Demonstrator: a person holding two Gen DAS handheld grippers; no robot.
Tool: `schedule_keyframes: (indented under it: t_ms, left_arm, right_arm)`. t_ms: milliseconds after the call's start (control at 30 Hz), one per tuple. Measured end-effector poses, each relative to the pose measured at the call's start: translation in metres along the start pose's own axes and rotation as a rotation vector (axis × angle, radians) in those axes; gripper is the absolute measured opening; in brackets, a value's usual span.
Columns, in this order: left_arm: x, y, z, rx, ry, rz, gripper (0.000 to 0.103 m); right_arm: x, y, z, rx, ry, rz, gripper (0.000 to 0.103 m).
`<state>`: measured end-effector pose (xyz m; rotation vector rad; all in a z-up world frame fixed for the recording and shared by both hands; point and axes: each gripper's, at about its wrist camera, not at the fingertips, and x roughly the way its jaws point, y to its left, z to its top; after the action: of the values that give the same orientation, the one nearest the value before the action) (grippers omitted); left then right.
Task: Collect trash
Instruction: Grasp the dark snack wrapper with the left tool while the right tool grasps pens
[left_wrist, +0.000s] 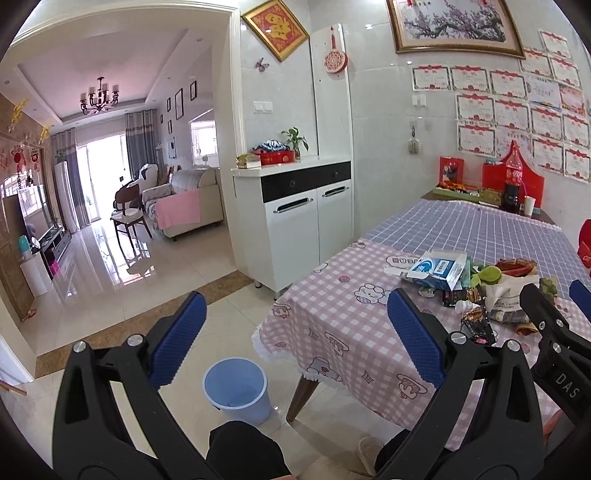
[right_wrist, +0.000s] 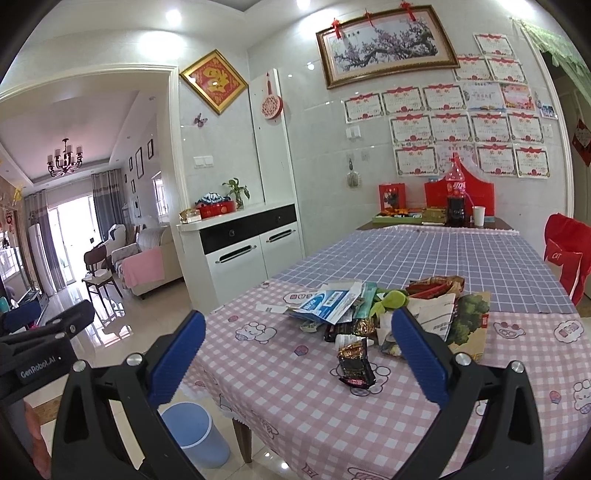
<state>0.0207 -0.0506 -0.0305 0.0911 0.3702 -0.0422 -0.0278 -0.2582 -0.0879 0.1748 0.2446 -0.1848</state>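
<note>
A pile of trash (right_wrist: 384, 314) lies on the pink checked tablecloth (right_wrist: 295, 387): a blue and white carton (right_wrist: 328, 302), crumpled wrappers, a paper bag (right_wrist: 469, 321) and a dark snack wrapper (right_wrist: 354, 363) nearest me. The pile (left_wrist: 476, 291) also shows at the right of the left wrist view. A light blue bin (left_wrist: 236, 391) stands on the floor by the table's corner leg, also seen as the bin (right_wrist: 192, 432). My left gripper (left_wrist: 295, 336) is open above the floor and table edge. My right gripper (right_wrist: 299, 350) is open, short of the dark wrapper, holding nothing.
A white cabinet (left_wrist: 306, 229) stands against the wall left of the table. At the table's far end are a cola bottle (right_wrist: 456, 199), a cup and red boxes. A red-covered chair (right_wrist: 565, 258) sits at the right. A person's knees (left_wrist: 243, 446) are below me. A tiled floor opens leftward.
</note>
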Motion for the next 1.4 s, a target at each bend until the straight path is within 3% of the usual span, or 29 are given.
schedule_keyframes:
  t_ms: [233,467,600,967,1167,1367,1400]
  left_arm:
    - [0.040,-0.028,-0.004,0.041,0.082,-0.016,0.096]
    - [0.082,-0.075,-0.009,0.150,0.139,-0.068,0.096]
    - [0.111,-0.107,-0.013,0.216,0.201,-0.127,0.096]
    - [0.139,-0.193,-0.020,0.269,0.254,-0.346,0.096]
    - [0.154,-0.225,-0.033,0.270,0.338,-0.421,0.096]
    - [0.166,-0.255,-0.050,0.306,0.412,-0.440,0.096]
    - [0.168,-0.256,-0.052,0.308,0.426,-0.439,0.092]
  right_arm:
    - [0.031,-0.023,-0.012,0.016,0.049,-0.037,0.099]
    - [0.065,-0.066,-0.019,0.084,0.112,-0.100,0.099]
    - [0.082,-0.098,-0.025,0.139,0.145,-0.171,0.099]
    - [0.091,-0.182,-0.038,0.263,0.178,-0.350,0.099]
    - [0.094,-0.204,-0.043,0.286,0.193,-0.370,0.099]
    - [0.100,-0.216,-0.045,0.304,0.208,-0.360,0.099]
    - [0.102,-0.218,-0.045,0.305,0.211,-0.354,0.099]
